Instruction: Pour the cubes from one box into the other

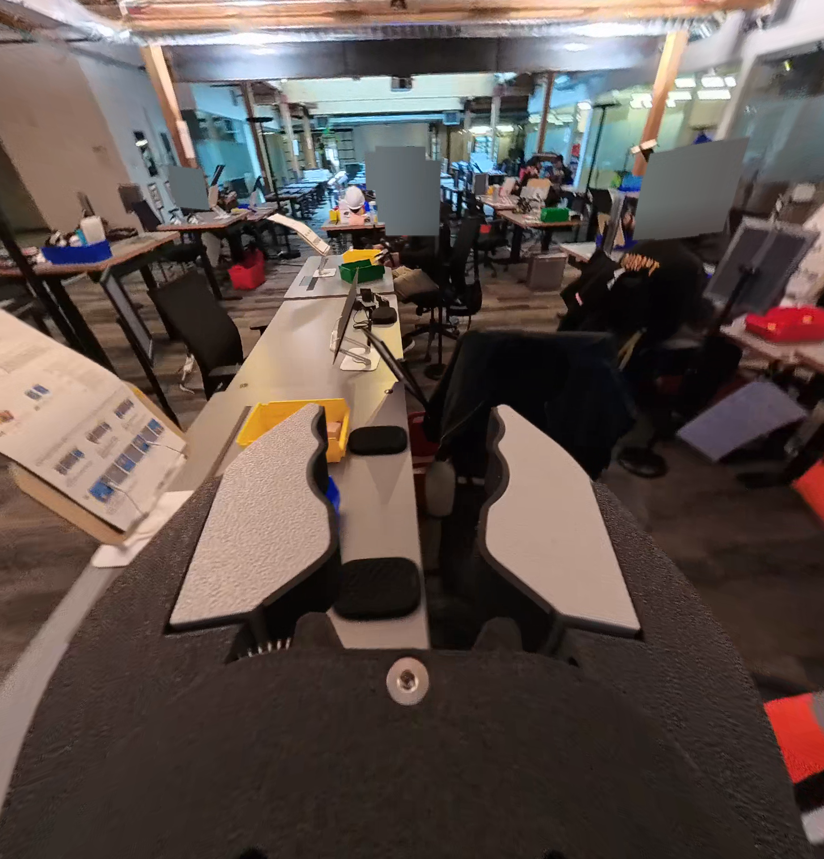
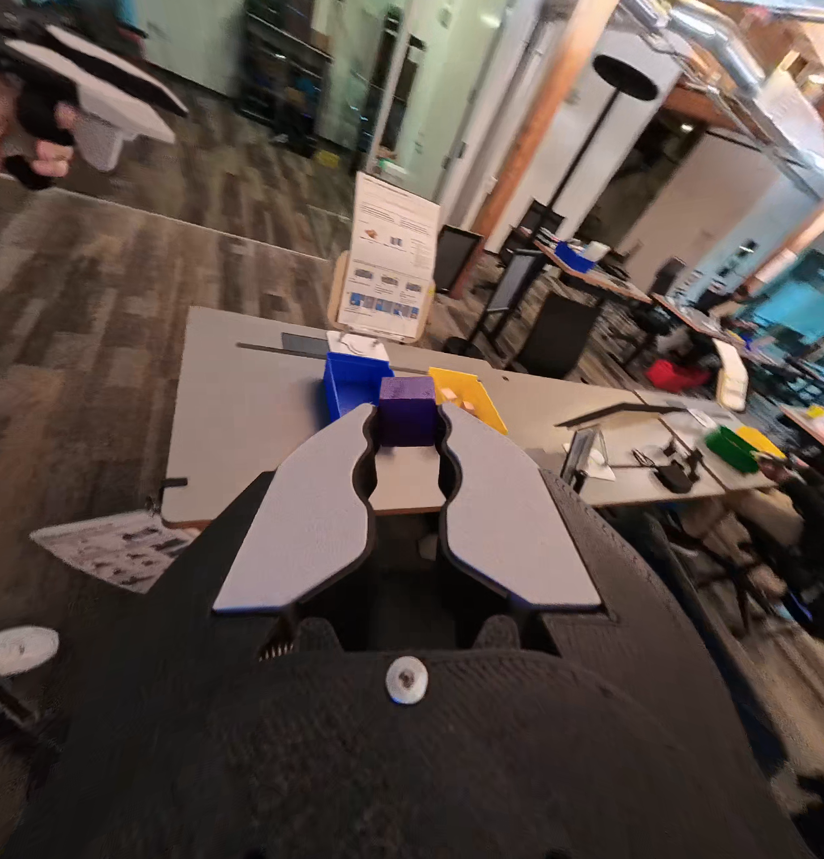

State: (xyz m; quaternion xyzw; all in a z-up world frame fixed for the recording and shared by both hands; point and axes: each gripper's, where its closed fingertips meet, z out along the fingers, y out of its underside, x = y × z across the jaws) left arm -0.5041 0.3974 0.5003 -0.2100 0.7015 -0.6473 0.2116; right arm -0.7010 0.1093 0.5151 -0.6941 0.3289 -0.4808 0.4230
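The right tool point(image 2: 405, 418) is clamped on a purple cube point(image 2: 407, 409) between its tips, held in the air above the near edge of the grey surface point(image 2: 243, 418). Beyond it the blue box point(image 2: 349, 386) and the yellow box point(image 2: 470, 395) stand just beside each other at the far side, the yellow one holding pale cubes point(image 2: 452, 397). The left tool point(image 1: 403, 418) has its jaws spread wide and grips nothing, and is off at the surface's end, with the yellow box point(image 1: 270, 420) partly behind one finger. The likely risk is the purple cube slipping, since only the tips pinch it and the view is blurred as if moving fast. Pouring one-handed could also skid or tip a light box unless the free tool steadies it.
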